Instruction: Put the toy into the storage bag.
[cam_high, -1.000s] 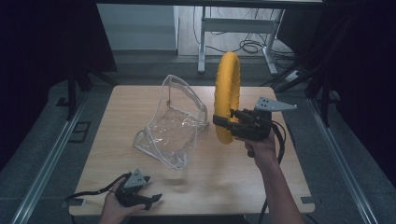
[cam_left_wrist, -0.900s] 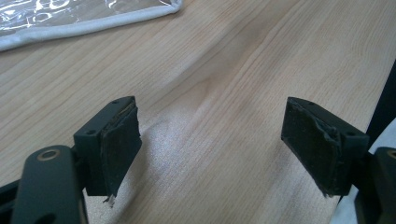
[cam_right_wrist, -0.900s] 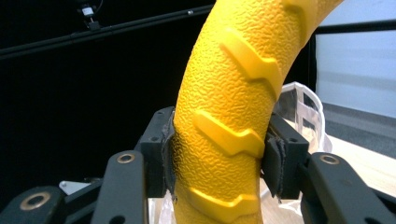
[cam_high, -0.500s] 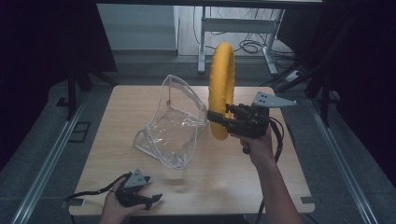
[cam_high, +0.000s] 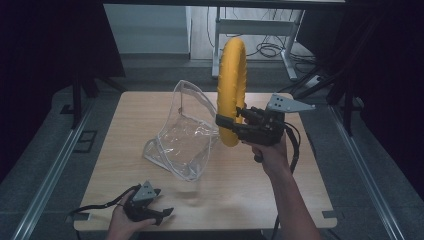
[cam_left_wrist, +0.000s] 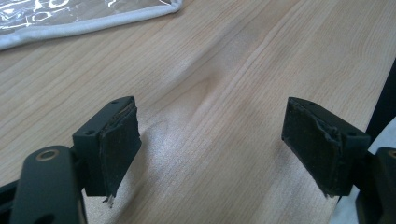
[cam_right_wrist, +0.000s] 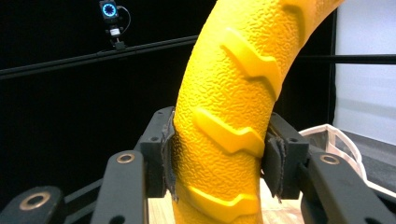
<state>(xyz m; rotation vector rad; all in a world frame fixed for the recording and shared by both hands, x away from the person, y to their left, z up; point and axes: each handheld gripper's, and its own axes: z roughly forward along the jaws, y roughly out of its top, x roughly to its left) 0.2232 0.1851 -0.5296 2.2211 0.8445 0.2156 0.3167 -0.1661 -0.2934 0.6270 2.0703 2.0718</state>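
Two grippers are at work over the wooden bench (cam_high: 210, 180). The right gripper (cam_high: 226, 121) is held up above the bench by the person's right hand (cam_high: 270, 152). Its jaws are closed on a yellow ring (cam_high: 231, 90), gripping it low on its curve. The ring stands upright on its edge, lifted off the bench, and most of it rises above the gripper. In the right gripper view the ring (cam_right_wrist: 233, 116) sits between the two pads, which press on its rough, ribbed surface from both sides.

Beside the ring, on its left in the high view, is a clear plastic bag (cam_high: 182, 132) with a white edge. It rests on the middle of the bench, with its back part standing up and its front part lying flat. I cannot tell if the ring touches the bag.

The left gripper (cam_high: 162, 214) is near the front edge of the bench, at the left corner, well apart from the bag, in the person's left hand (cam_high: 125, 222). Its jaws stand wide open with nothing between them. In the left gripper view they are low over the bare wood (cam_left_wrist: 224, 93), and the white edge of the bag (cam_left_wrist: 88, 25) lies farther ahead.
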